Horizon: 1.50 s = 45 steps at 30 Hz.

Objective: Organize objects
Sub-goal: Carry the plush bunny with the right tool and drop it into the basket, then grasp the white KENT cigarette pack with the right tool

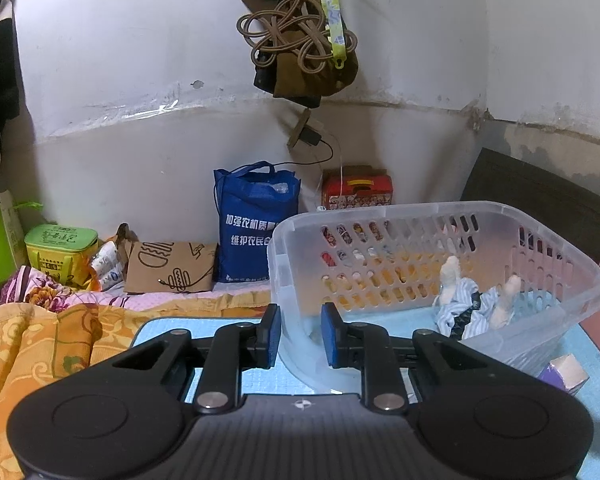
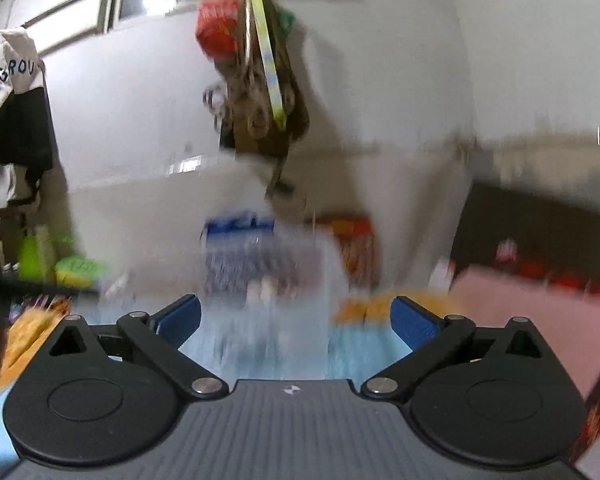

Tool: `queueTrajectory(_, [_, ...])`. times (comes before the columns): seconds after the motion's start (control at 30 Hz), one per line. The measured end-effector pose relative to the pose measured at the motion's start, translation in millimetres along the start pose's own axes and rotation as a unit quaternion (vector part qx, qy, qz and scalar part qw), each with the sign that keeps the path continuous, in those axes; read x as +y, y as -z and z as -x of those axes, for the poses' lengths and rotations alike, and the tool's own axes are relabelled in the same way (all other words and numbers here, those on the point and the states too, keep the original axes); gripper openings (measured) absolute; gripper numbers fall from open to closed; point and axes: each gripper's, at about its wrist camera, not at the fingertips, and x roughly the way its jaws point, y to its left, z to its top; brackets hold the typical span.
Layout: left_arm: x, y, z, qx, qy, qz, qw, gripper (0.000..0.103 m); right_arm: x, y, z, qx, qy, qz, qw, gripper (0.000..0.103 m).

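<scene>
your left gripper (image 1: 300, 334) is clamping the near corner wall of the clear plastic basket (image 1: 440, 240), its two blue rubbery pads (image 1: 274, 334) sitting one outside and one inside the thin translucent wall, with only that wall between them. the basket is rectangular with rounded corners, a smooth rolled rim and rows of oval slots punched through its sides. it is sitting on a pale blue mat (image 1: 260, 380) with a fine woven texture. inside the basket, toward its right end, a crumpled blue-and-white striped cloth (image 1: 464, 312) is lying with cream fuzzy plush limbs (image 1: 450, 276) poking up out of it. just outside the basket's right wall, a small purple and white carton (image 1: 566, 372) is resting on the mat.

your right gripper (image 2: 296, 320) is hanging released, its blue pads (image 2: 180, 318) spread wide apart with nothing between them. everything ahead of it is smeared by motion blur, so you are seeing only the blue mat (image 2: 292, 360) below and vague shapes beyond.

further out in the left view, an orange patterned blanket (image 1: 40, 344) is bunching in soft folds left of the mat. against the wall, a blue non-woven tote bag (image 1: 252, 232) is standing upright beside a flat brown paper bag (image 1: 168, 268) printed with burger line drawings, and a green lidded box (image 1: 60, 248) is sitting farther left.
</scene>
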Motion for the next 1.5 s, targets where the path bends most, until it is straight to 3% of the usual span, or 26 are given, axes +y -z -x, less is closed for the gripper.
queueTrajectory(0.13, [-2, 1, 0, -0.001, -0.003, -0.004, 1.0000, 0.026, 1, 41, -9, 0.054, -0.009, 0.011, 0.998, 0.103])
queueTrajectory(0.33, [-3, 0, -1, 0.003, -0.004, -0.014, 0.9999, 0.027, 9, 55, -23, 0.079, -0.038, 0.035, 0.996, 0.103])
queueTrajectory(0.47, [-1, -3, -1, 0.012, 0.002, -0.017, 0.9998, 0.027, 2, 69, -22, 0.082, -0.074, 0.008, 0.994, 0.093])
queueTrajectory(0.63, [-5, -2, 2, 0.017, -0.011, -0.017, 0.9996, 0.027, 2, 70, -23, 0.079, -0.079, 0.015, 0.994, 0.092])
queueTrajectory(0.9, [-7, 0, 1, 0.011, -0.012, -0.027, 0.9995, 0.029, 6, 69, -37, 0.121, -0.086, 0.024, 0.989, 0.090])
queueTrajectory(1.0, [-6, 1, 1, 0.009, -0.010, -0.025, 0.9996, 0.030, 11, 70, -39, 0.130, -0.086, 0.047, 0.987, 0.080])
queueTrajectory(1.2, [-4, 2, -2, 0.007, -0.007, -0.026, 0.9996, 0.033, 20, 73, -38, 0.126, -0.070, 0.079, 0.986, 0.062])
queueTrajectory(1.5, [0, 1, -3, 0.006, -0.003, -0.024, 0.9997, 0.033, 10, 74, -24, 0.073, -0.082, 0.048, 0.993, 0.061])
